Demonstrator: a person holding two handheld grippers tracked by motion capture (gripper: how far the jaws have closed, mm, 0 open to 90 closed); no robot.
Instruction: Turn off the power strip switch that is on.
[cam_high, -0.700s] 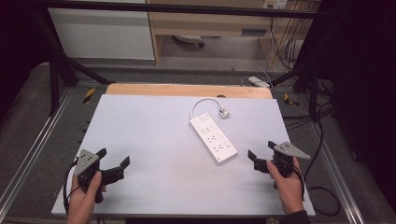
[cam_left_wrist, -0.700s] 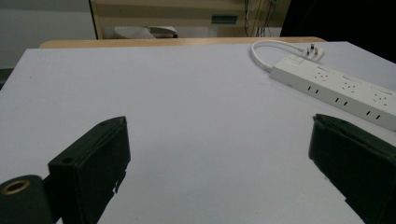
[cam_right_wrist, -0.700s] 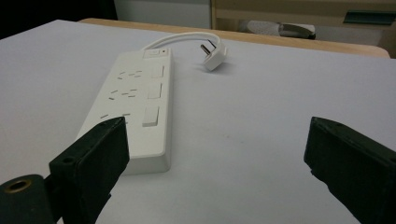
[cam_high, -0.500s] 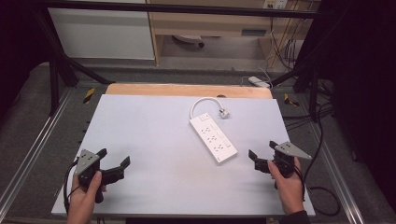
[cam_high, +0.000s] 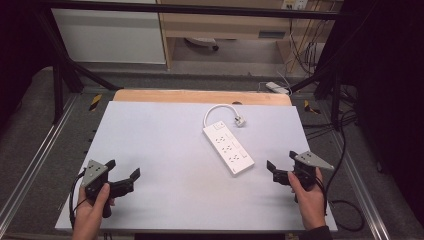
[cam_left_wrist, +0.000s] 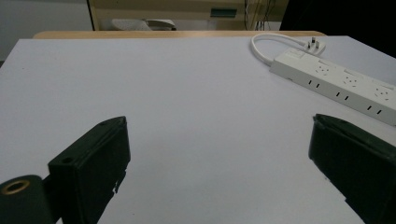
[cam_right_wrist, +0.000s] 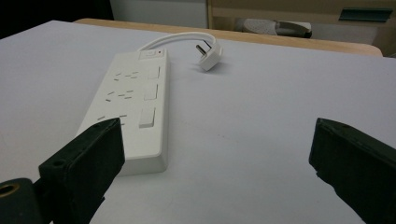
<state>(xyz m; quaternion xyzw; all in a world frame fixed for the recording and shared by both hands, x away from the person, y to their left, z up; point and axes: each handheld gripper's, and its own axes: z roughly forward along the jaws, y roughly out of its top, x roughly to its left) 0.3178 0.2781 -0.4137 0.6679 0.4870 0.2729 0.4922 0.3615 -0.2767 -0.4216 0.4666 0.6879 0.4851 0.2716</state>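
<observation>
Tongs: two, both agape (nothing held) | power strip: one | plug: one

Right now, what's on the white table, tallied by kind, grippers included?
White power strip with its cord and plug: 1
Black handheld grippers, both open and empty: 2, the left gripper and the right gripper
Total: 3

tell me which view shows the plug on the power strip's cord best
The right gripper view: the plug lies close, pins showing, beside the power strip. The high view shows the plug small, from above. The left gripper view shows it far off, near the table's back edge.
</observation>
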